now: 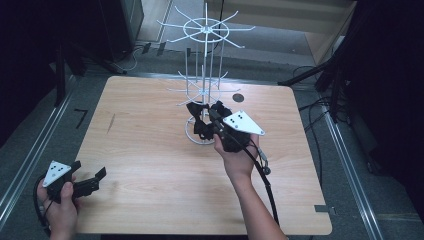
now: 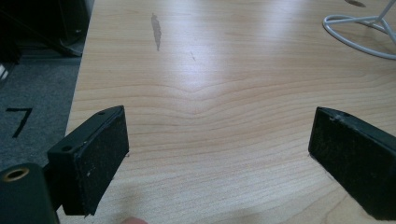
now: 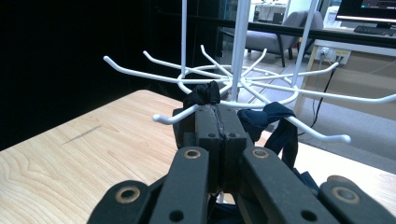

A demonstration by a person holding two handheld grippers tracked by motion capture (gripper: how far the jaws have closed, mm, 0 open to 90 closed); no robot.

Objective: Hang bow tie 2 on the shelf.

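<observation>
Fabric, a dark garment (image 3: 273, 116) (possibly underwear, hard to tell), is hanging on the lower prongs of the white wire rack (image 1: 204, 31); the right tongs (image 3: 218, 122) are pinching its edge to loop it over a prong. The left tongs (image 2: 219, 161) are waiting spread over the worktop (image 1: 150, 150), keeping clear.

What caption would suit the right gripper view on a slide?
Right gripper, jaws shut on a dark cloth, brings it to a hook of the white wire rack.
</observation>
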